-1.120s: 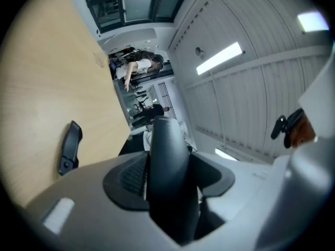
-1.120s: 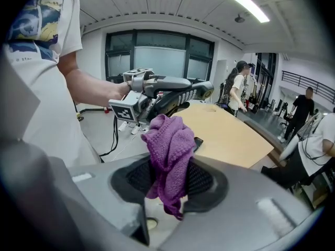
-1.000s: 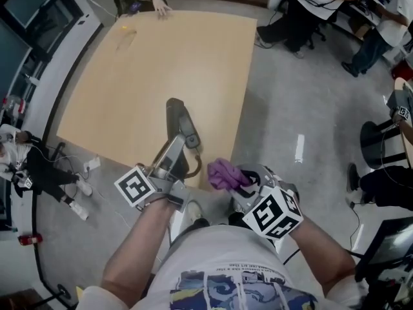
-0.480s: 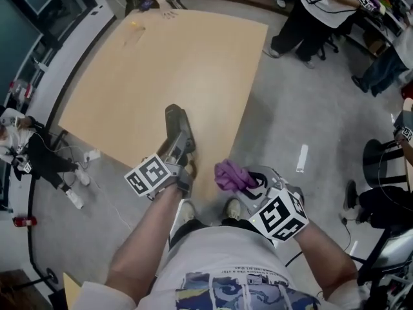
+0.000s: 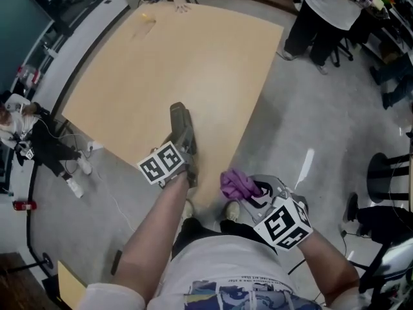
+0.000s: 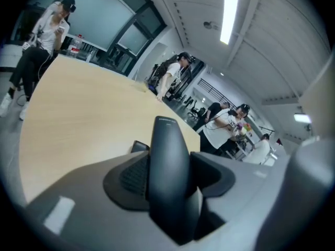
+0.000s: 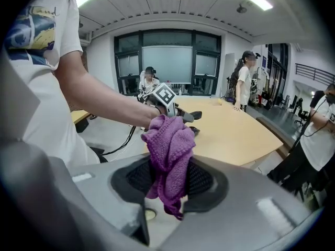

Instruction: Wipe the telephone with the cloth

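Note:
The telephone (image 5: 181, 126) is a dark grey handset. My left gripper (image 5: 185, 152) is shut on it, its padded jaws pressing both sides of the handset (image 6: 167, 161). It is low over the near edge of the light wooden table (image 5: 187, 57); whether it touches the top I cannot tell. My right gripper (image 5: 248, 189) is shut on a bunched purple cloth (image 5: 236, 184), off the table's near right corner, apart from the handset. In the right gripper view the cloth (image 7: 168, 150) hangs between the jaws, with the left gripper's marker cube (image 7: 165, 95) beyond it.
A person's hand (image 5: 182, 6) rests on the table's far edge. People stand on the grey floor at the far right (image 5: 322, 18). A black stool (image 5: 387, 173) stands at the right. Cables and a power strip (image 5: 77, 173) lie on the floor at the left.
My left gripper has sunk toward the table with the handset and tilted it flatter. My right gripper with the cloth has drifted a little to the right. Both grips are unchanged.

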The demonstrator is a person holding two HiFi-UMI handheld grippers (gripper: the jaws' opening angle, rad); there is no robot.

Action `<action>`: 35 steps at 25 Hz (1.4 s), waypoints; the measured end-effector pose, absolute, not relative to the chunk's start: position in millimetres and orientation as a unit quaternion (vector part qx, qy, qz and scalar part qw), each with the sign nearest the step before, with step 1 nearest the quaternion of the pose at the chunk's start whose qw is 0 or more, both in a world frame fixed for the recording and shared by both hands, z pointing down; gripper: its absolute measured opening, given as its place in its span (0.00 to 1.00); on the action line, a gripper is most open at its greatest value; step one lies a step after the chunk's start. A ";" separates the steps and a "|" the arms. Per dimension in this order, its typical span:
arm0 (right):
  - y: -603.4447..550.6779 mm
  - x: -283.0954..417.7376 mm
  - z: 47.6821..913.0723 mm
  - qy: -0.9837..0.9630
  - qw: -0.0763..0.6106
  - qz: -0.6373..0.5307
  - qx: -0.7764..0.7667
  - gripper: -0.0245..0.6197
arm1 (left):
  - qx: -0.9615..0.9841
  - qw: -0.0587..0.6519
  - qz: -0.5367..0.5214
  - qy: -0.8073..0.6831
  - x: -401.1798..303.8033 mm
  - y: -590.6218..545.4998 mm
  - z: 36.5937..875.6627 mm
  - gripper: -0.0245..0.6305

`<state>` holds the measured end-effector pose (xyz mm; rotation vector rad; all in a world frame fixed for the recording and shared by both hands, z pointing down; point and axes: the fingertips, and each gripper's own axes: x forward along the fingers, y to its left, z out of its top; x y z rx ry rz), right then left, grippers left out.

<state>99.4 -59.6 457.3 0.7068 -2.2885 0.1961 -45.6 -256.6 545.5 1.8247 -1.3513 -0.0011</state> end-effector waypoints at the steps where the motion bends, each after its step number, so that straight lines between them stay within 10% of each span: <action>1: -60.1 101.0 460.1 -0.888 0.360 0.078 0.274 0.25 | 0.727 0.419 0.005 -0.545 -46.6 -259.1 550.5 0.43; 35: -78.1 130.9 477.4 -0.889 0.350 0.118 0.272 0.25 | 0.666 0.362 0.237 -0.608 -60.0 -280.5 626.4 0.43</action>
